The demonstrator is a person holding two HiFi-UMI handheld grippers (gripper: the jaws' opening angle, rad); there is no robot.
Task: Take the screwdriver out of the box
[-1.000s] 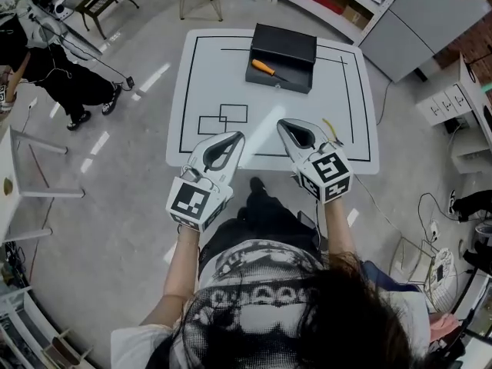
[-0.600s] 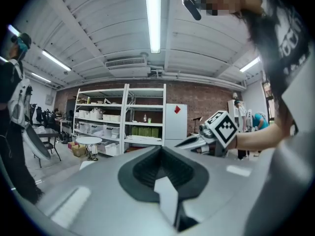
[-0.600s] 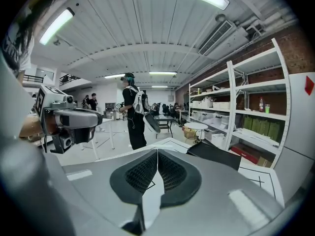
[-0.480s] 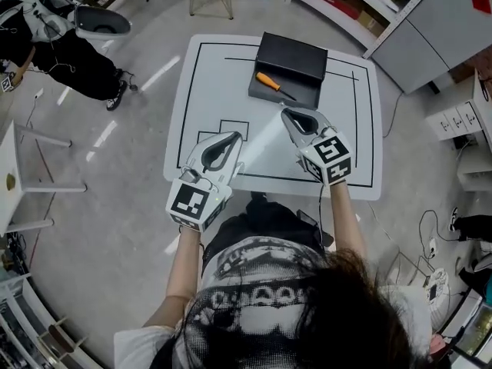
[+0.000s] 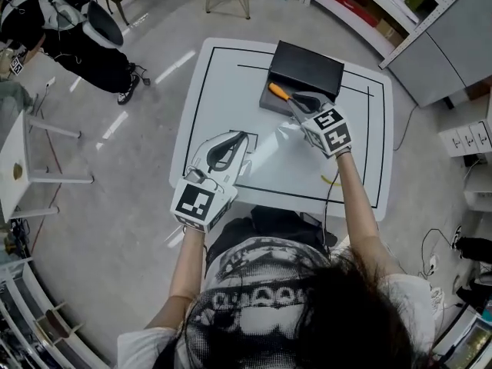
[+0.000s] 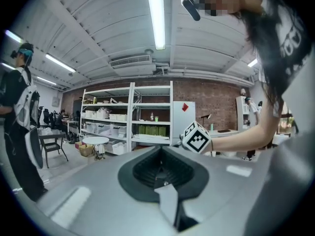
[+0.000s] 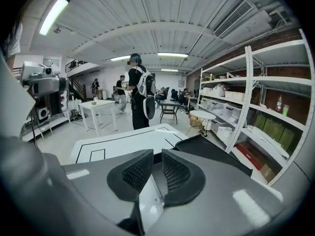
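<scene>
A black open box stands at the far side of the white table. Inside its front left lies a screwdriver with an orange handle. My right gripper reaches over the box's front, right beside the handle, above the shaft. Its jaws are opening, with a narrow gap and nothing between them in the right gripper view, where the box lies just ahead. My left gripper hangs over the table's near left part, shut and empty.
Black lines and small rectangles are marked on the table. A small yellow item lies near the table's front right. A person in black stands at the far left by a white side table. Shelves run along the far right.
My right gripper has moved forward across the table to the box and its jaws have parted. The left gripper has shifted a little forward and stayed shut.
</scene>
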